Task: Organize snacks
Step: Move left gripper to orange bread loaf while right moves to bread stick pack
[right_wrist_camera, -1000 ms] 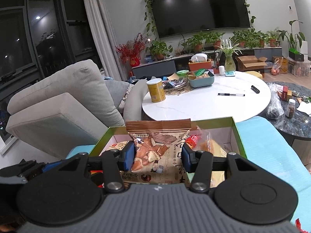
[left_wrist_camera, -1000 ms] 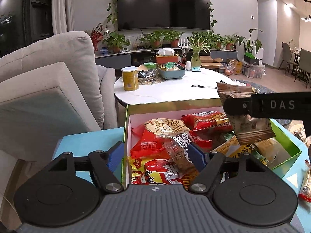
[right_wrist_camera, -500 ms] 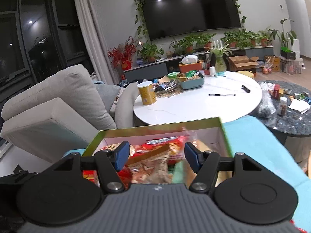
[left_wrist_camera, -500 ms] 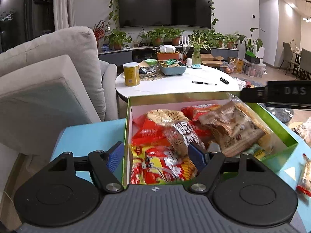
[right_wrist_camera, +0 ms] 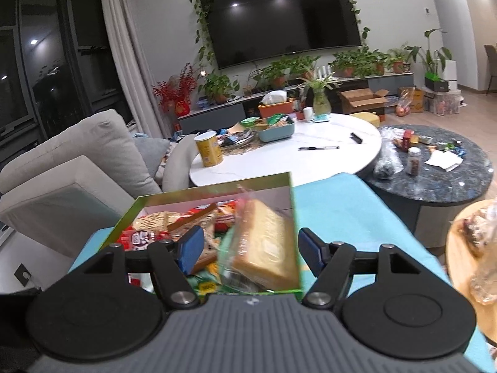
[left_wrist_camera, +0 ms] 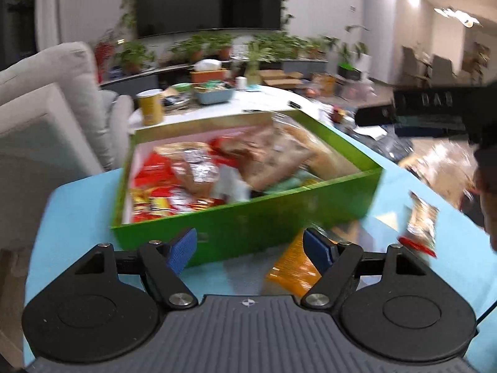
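Note:
A green box (left_wrist_camera: 248, 227) full of snack packets stands on the teal table top (left_wrist_camera: 77, 217). My left gripper (left_wrist_camera: 250, 250) hovers in front of the box's near wall; its jaws are opening and nothing is pressed between them. An orange packet (left_wrist_camera: 292, 270) lies on the table by its right finger, and a red-edged packet (left_wrist_camera: 421, 223) lies further right. My right gripper (right_wrist_camera: 251, 248) is open and empty above the box's near right corner (right_wrist_camera: 296, 233). Below it sits a clear-wrapped yellow cake (right_wrist_camera: 264, 245). The left wrist view is blurred.
Beyond the box is a white round table (right_wrist_camera: 279, 161) with a yellow can (right_wrist_camera: 208, 149), a blue tray (right_wrist_camera: 276, 130) and a pen. A dark stone table (right_wrist_camera: 435, 183) stands right, a grey sofa (right_wrist_camera: 77, 161) left. A wooden plate (right_wrist_camera: 459, 267) with wrapped snacks is at the right edge.
The right gripper let go of the brown packet, which now lies in the box, and opened. The left gripper drew back from over the box to its near wall, jaws wider.

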Motion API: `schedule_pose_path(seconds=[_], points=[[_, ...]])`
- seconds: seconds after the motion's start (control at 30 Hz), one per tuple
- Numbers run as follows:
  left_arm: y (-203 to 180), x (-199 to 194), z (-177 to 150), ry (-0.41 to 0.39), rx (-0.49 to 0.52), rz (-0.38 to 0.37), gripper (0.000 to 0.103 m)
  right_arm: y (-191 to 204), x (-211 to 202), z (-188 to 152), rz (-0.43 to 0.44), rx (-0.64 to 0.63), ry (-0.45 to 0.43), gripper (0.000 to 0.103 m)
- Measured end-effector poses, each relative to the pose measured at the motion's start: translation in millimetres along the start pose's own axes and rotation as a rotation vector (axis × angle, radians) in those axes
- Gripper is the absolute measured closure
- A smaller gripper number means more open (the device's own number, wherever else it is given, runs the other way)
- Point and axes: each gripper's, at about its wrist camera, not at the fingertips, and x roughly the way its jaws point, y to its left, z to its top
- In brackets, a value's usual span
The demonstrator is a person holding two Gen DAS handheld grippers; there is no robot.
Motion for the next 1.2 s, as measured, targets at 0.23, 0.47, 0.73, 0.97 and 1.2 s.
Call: schedule_pose_path(seconds=[0.23,0.47,0.73,0.97,1.2], points=[[-30,30,-7,0.088,0.084,-0.054,0.026,-42,-10,-7,-0.077,0.076,0.049,0.03],[-41,43,-9,0.121,0.103,-0.075,0.026,-72,-3,-27,-0.166,0.137,0.145,0.03],[-45,33,-7,0.095,0.1,-0.046,0.03,-73,-1,-43,-0.159,0.163,0.208,0.03],[-53,35,-8,0.106,0.177,-0.054,0.03,-72,5,-52,-0.134,0.227,0.26,0.029],[-48,47,-9,0.125,0.166,-0.04,0.03,-67,21,-55,-0.128,0.242,0.29,0.029]])
